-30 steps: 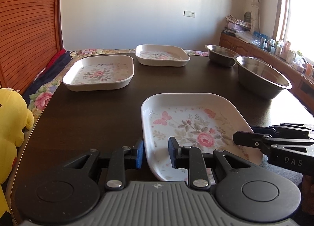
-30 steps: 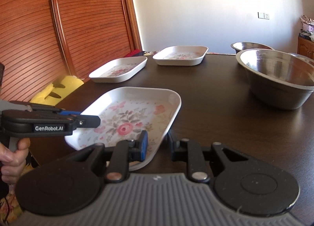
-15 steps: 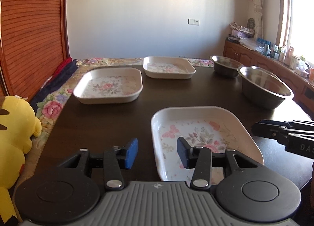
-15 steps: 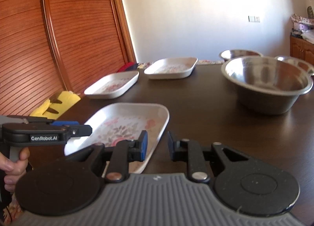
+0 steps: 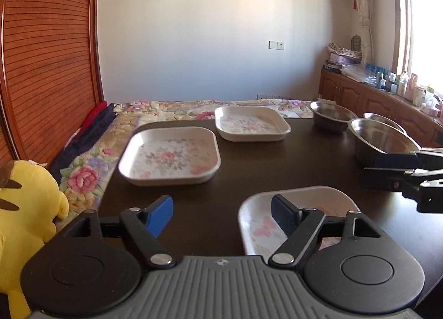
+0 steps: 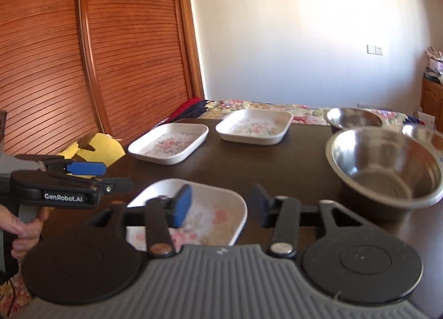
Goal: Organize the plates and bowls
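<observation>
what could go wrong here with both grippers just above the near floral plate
The near floral plate sits by the table edge, so a nudge from the opening left gripper or right gripper could push it off. Reaching onward, the right gripper might clip the large steel bowl.

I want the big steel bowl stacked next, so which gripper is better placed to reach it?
Probably the right. The right gripper, jaws opening and empty, has the big steel bowl just ahead to its right. The left gripper, also opening and empty, sits over the near floral plate's far side.
</observation>
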A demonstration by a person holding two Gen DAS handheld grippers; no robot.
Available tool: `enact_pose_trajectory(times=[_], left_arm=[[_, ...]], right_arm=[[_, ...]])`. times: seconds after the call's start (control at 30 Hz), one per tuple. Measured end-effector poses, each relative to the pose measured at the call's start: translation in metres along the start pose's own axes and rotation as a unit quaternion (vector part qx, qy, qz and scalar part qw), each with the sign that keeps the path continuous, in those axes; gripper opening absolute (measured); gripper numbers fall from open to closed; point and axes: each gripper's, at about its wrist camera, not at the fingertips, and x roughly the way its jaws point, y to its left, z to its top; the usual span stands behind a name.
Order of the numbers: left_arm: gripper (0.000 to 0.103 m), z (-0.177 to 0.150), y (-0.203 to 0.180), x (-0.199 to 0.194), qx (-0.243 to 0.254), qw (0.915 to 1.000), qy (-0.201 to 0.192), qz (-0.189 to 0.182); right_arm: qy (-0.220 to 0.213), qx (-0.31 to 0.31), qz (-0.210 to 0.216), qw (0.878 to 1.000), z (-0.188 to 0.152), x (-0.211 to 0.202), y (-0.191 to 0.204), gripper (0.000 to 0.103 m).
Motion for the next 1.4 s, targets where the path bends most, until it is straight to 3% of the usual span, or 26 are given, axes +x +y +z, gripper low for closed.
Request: enact_pose_trajectory(times=[0.13,0.5,1.4], left_arm=[[0.084,0.01,0.016,0.011,0.004,0.9999,-0.001,0.013],[0.084,0.029,0.066,0.052,0.001,0.9992,0.014,0.038],[0.084,0.055,0.113,0.12,-0.01,0.9987,0.038,0.033]], right_arm=[[0.002,-0.019,0.011,1.0,0.016,0.011,0.004,0.062],[0.031,-0.038,0.045,0.998,0.053,0.066,0.017,0.062],[0.118,-0.015,0.081,0.99,0.076,0.169,0.025,0.062]])
